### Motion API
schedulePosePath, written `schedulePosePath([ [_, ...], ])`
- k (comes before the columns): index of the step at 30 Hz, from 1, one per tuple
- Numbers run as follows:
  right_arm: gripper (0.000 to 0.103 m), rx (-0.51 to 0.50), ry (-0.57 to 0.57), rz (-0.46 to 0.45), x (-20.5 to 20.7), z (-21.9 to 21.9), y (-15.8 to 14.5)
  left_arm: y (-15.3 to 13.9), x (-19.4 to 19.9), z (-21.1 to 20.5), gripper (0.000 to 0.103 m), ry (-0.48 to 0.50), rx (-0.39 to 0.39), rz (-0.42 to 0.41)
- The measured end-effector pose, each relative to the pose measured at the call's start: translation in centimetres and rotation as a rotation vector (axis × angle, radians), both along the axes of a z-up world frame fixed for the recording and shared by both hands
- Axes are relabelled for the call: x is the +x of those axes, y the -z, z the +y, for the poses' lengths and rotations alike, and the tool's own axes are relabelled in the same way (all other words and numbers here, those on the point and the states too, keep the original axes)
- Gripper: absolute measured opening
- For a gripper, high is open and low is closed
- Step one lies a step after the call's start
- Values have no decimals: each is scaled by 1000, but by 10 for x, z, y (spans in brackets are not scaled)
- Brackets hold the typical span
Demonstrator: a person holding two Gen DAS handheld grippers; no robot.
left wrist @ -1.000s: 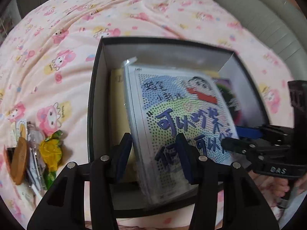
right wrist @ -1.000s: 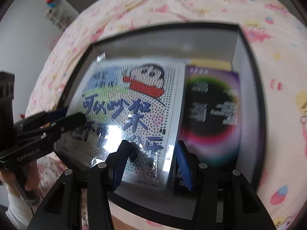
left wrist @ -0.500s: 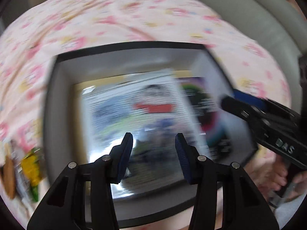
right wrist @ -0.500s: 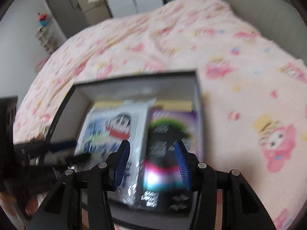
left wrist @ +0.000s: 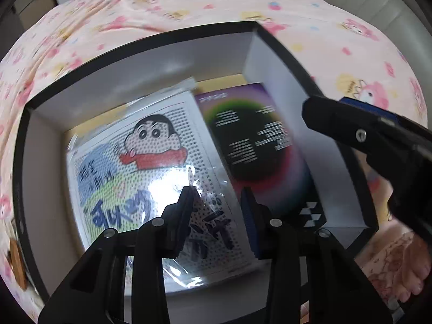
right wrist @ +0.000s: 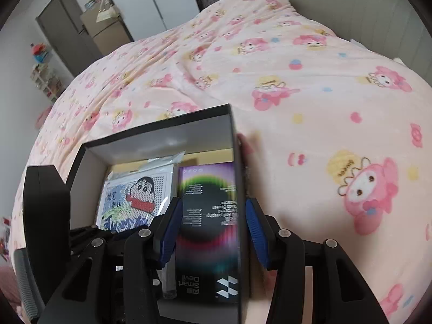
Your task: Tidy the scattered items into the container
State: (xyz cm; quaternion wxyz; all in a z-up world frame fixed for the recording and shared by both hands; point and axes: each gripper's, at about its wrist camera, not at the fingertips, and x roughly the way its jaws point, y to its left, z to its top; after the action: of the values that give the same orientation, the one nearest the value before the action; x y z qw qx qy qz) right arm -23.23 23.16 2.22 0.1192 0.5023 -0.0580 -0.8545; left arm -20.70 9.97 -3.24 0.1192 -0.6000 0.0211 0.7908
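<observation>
Since a second ago, both wrist views are showing a changed picture: the left gripper (left wrist: 217, 202) is sliding across the box (left wrist: 167, 62) toward its middle, so the loose trinkets that were lying on the bedspread left of the box are slipping almost out of its view, and its jaws have just been closing with nothing between them. They are standing part open over the plastic-wrapped cartoon kit (left wrist: 151, 167), not visibly pressing it. The right gripper (right wrist: 212, 221) is pulling up and back, and its view is now taking in more of the pink bedspread (right wrist: 310, 94) and the room beyond. Its jaws are standing about half open and empty, straddling the right wall of the box without gripping it.

As for progress, two flat items are already lying inside, side by side on the yellowish floor of the box: the cartoon kit on the left, its glossy sleeve glaring under the light, and the dark purple package (right wrist: 208, 216) on the right, close against the wall (its print is reading upside down in the right view). What is left, I am judging, is the small clutter outside; only a brown item (left wrist: 17, 264) is peeking in at the left edge, too blurred to name.
</observation>
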Motion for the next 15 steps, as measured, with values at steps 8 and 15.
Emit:
schedulePosePath([
  [8,46,89,-46,72,13,-21,-9,10,8,-56,33,-99,89,-61],
  [15,46,37,-213,-14,-18,-70,-9,-14,-34,-86,33,-196,93,-10],
])
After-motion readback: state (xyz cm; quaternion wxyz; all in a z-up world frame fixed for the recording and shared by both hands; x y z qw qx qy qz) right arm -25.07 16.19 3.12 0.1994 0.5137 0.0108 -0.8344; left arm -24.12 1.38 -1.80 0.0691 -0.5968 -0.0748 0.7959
